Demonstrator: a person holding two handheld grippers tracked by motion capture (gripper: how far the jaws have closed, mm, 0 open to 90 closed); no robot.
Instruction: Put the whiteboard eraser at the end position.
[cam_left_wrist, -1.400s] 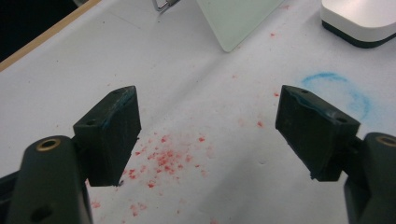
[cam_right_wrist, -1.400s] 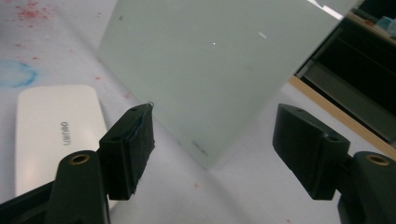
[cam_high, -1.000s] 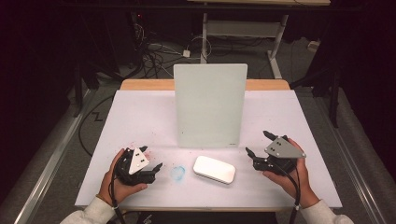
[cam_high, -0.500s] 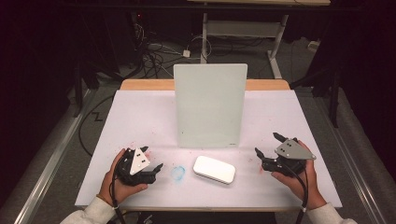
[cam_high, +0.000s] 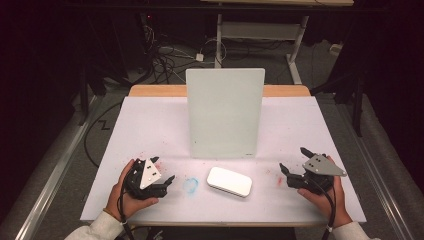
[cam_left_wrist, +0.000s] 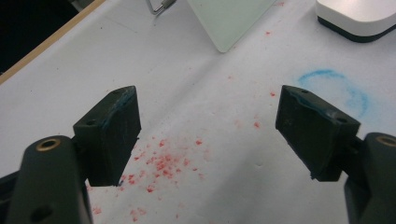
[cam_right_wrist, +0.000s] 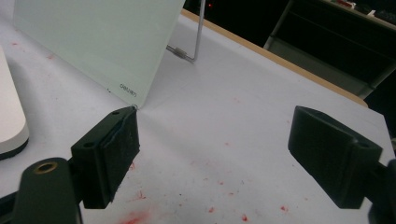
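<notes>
Both claws, left claw (cam_high: 165, 172) and right claw (cam_high: 292, 160), rest low, gaping.

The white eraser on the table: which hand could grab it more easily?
Probably left. The left gripper sits closer to the whiteboard eraser, jaws open and pointing toward it, with bare table between. The right gripper, its jaws having just opened, is empty too, but sits farther off.

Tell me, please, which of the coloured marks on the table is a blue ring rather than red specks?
The blue ring between the left gripper and the white eraser; the others are scattered red specks.
</notes>
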